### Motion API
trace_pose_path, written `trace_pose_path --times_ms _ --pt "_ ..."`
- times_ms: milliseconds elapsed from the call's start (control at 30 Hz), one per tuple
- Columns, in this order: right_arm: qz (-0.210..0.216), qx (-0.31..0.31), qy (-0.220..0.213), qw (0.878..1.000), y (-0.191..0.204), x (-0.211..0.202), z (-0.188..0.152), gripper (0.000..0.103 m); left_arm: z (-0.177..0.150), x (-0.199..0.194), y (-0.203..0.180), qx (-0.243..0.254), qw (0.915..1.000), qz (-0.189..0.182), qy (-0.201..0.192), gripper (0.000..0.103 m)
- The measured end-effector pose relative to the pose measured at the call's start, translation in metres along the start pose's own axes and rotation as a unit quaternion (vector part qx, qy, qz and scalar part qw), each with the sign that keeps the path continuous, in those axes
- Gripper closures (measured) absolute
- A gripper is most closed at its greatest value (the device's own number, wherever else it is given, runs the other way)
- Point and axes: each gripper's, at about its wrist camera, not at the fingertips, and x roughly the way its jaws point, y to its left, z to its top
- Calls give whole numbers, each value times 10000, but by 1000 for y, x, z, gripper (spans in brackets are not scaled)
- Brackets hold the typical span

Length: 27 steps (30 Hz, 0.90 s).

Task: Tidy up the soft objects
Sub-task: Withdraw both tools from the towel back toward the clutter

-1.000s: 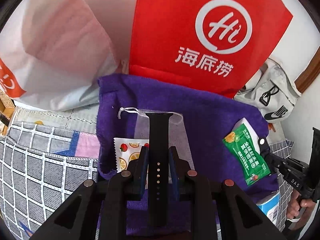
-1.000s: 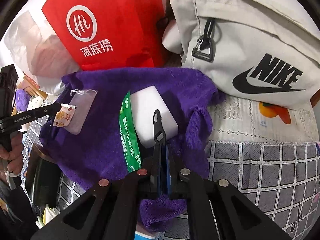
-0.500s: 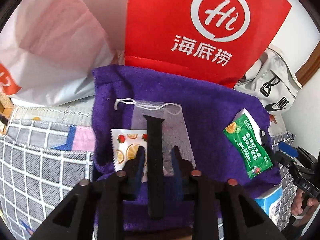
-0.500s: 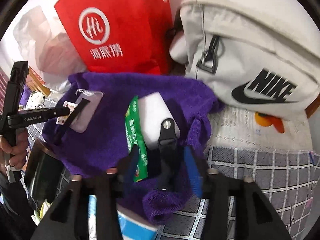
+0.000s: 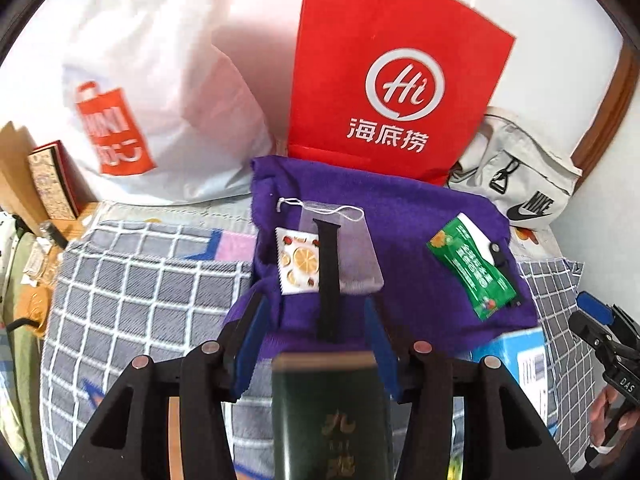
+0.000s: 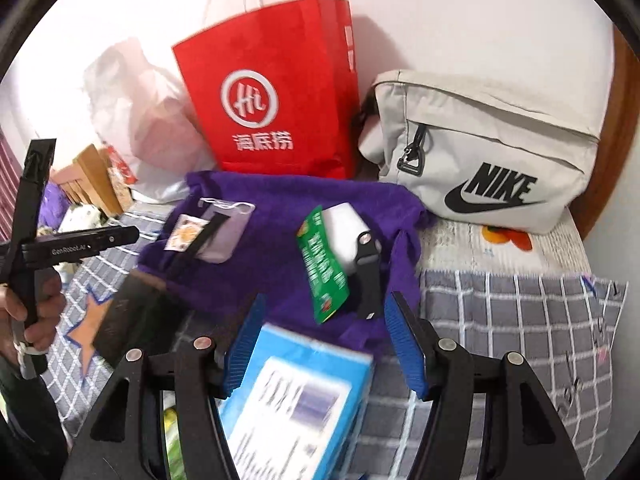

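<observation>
A purple towel lies on the checked bedding. On it a long black watch strap rests over a clear drawstring pouch beside a fruit-print sachet. A shorter black strap piece lies by a white pad and a green sachet. My left gripper is open and empty, just behind the long strap. My right gripper is open and empty, behind the short strap.
A red paper bag, a white plastic bag and a grey Nike pouch stand behind the towel. A dark green box and a blue box lie close in front of the grippers.
Both grippers let go of their strap pieces, opened wide and pulled back. The straps now lie on the towel.
</observation>
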Motion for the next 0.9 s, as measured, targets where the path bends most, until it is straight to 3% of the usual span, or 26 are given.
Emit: trace_pose_path --times_ms 467,600,900 --pt "637 52 549 9964 62 -35 -97 41 -86 -57 9 -86 9998 -162 -66 54" --pt "753 185 669 9947 77 -33 -115 46 -107 -59 14 -109 9999 -98 -13 54" --pt "823 840 969 9883 87 -10 -135 47 -141 -65 26 -71 9999 -151 -31 54"
